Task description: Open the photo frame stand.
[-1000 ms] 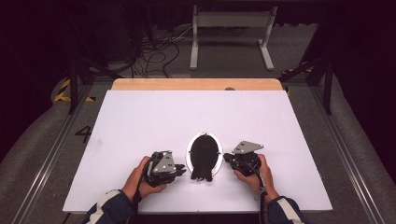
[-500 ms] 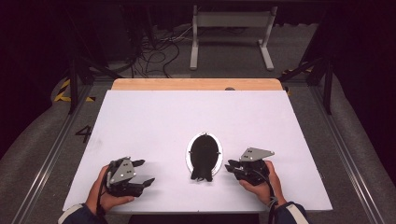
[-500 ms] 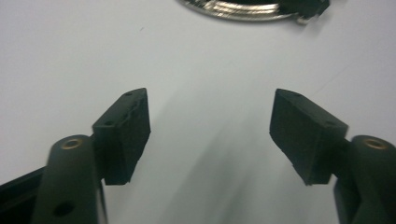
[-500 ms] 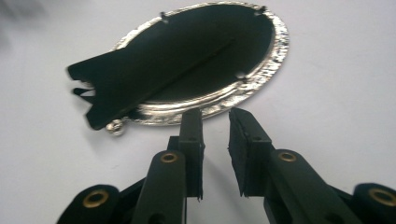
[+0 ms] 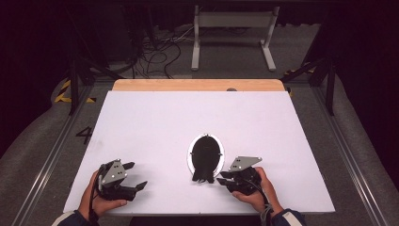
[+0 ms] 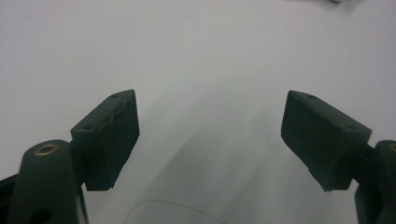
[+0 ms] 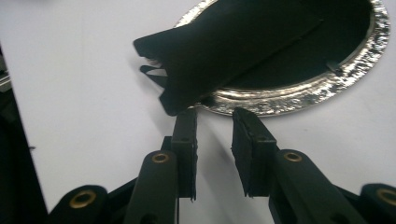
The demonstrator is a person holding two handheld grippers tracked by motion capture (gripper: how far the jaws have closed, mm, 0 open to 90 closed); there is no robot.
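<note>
I see a silver oval plate (image 5: 189, 155) on the white table (image 5: 155, 122), a black cloth (image 7: 224, 46) draped over its near rim. My right tool (image 7: 214, 122), narrowly parted, sits just beside it. My left tool (image 6: 208, 135) gapes wide, well apart.

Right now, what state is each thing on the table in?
Shiny oval silver dish: flat on the white table, holding cloth.
Black folded cloth: lying in the dish, one end overhanging its rim.
Left gripper: open wide, holding nothing.
Right gripper: slightly open, holding nothing.
</note>
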